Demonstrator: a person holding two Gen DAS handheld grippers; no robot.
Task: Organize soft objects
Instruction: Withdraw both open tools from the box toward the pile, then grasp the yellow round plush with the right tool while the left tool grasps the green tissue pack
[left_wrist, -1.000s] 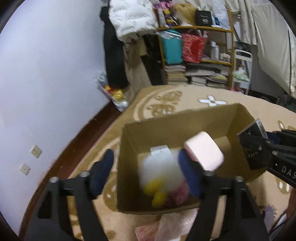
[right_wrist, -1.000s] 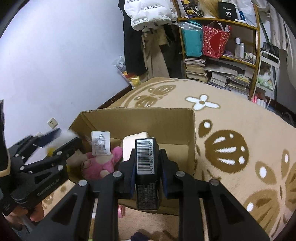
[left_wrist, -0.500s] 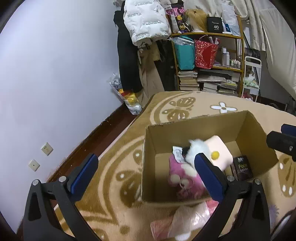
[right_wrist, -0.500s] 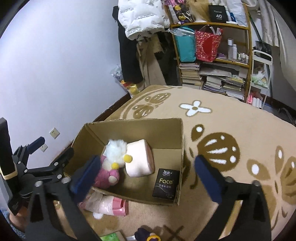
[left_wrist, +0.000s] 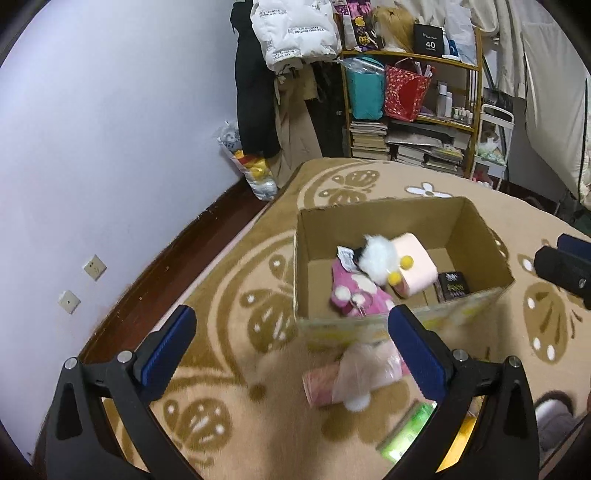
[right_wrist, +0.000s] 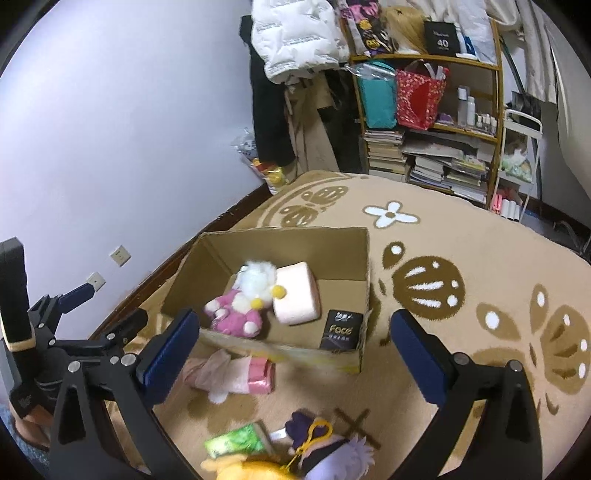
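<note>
An open cardboard box (left_wrist: 376, 205) sits on the beige rug. In it lie a white fluffy plush with yellow pompoms (left_wrist: 376, 258), a pink plush (left_wrist: 354, 295), a pale pink soft roll (left_wrist: 413, 262) and a black tissue pack (left_wrist: 452, 286). My left gripper (left_wrist: 291, 317) hangs open and empty above the box's near left corner. My right gripper (right_wrist: 293, 319) is open and empty above the near wall of the box (right_wrist: 295, 236). From the right wrist the white plush (right_wrist: 258, 280) lies on the pink plush (right_wrist: 236, 317), with the black pack (right_wrist: 340, 330) at the right.
On the rug in front of the box lie a pink pack in clear plastic (right_wrist: 236, 373), a green pack (right_wrist: 240, 441), a purple plush with a yellow clip (right_wrist: 332, 450) and an orange plush (right_wrist: 251, 470). A crowded bookshelf (right_wrist: 424, 147) stands at the back, a wall at the left.
The left gripper let the white plush fall into the box and the right gripper let go of the black pack. Both opened wide and drew back and up from the box.
</note>
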